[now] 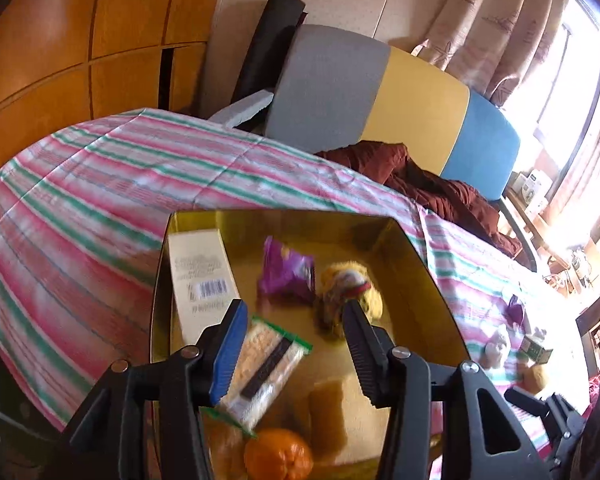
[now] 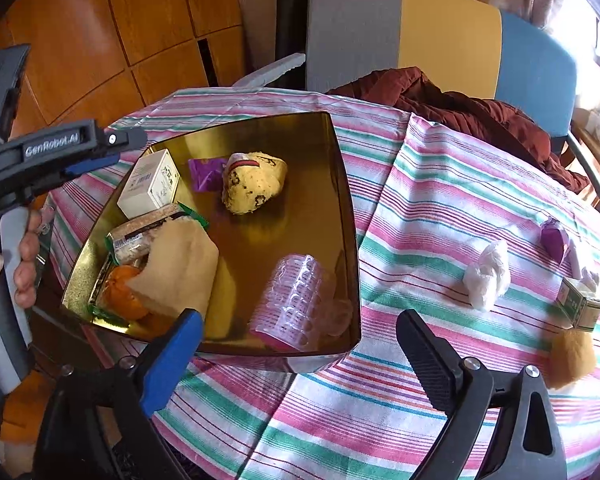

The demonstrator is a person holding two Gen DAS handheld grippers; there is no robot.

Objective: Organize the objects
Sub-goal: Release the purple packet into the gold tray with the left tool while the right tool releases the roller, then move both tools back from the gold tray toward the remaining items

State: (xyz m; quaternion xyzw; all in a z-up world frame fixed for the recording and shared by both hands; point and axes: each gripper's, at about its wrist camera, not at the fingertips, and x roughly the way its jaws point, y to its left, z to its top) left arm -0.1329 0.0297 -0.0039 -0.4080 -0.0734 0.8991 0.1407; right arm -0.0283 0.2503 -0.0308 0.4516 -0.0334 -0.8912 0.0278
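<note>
A gold tin box [image 2: 346, 200] stands on the striped tablecloth; it also shows in the left wrist view [image 1: 420, 256]. Inside lie a white carton [image 2: 148, 188], a purple packet [image 2: 206, 174], a yellow plush toy [image 2: 254, 186], a cracker pack [image 2: 148, 236], an orange [image 2: 120, 294], a tan sponge [image 2: 180, 268] and a pink hair roller [image 2: 292, 300]. My left gripper [image 1: 296, 320] is open and empty above the box, over the cracker pack [image 1: 260, 364]. My right gripper [image 2: 300, 336] is open and empty at the box's near edge.
Loose on the cloth at the right lie a white crumpled bag [image 2: 488, 276], a purple item [image 2: 554, 240], a small green-white carton [image 2: 582, 304] and a tan sponge [image 2: 572, 356]. A dark red garment [image 2: 460, 108] lies on the grey, yellow and blue chairs [image 2: 440, 36] behind.
</note>
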